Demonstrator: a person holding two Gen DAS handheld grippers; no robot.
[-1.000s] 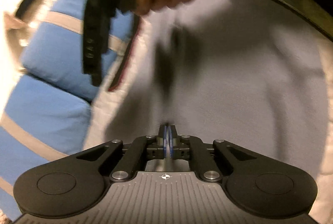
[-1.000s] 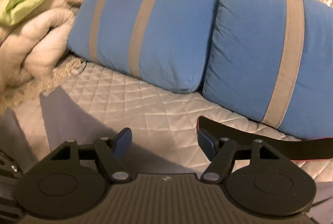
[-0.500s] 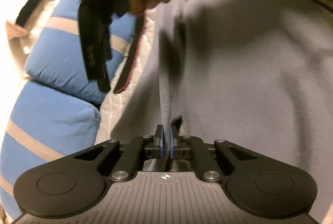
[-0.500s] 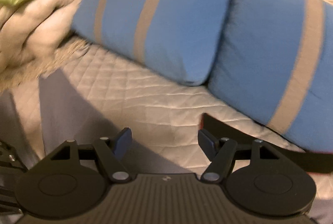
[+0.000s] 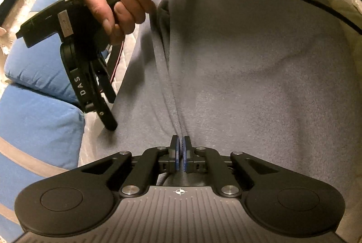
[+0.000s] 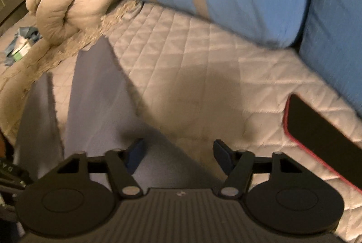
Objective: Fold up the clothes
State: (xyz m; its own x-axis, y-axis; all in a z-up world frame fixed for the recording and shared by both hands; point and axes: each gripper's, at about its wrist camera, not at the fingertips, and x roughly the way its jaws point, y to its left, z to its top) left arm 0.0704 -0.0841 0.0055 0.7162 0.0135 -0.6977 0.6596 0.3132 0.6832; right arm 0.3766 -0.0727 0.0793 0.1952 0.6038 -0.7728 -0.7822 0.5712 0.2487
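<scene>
Left gripper [image 5: 180,148] clamped on grey garment [image 5: 248,75] fold, lower centre; right gripper [image 6: 178,152] closing, pads pressing nothing, garment edge between.

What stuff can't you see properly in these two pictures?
- What kind of garment the grey cloth is: both views cut it off at the edges.
- The phone: right wrist view, running off the right edge.
- The small items on the bed's far left: right wrist view, too small and blurred.
- Right claw fingertips: left wrist view, seen side-on, so the gap is hidden.
</scene>
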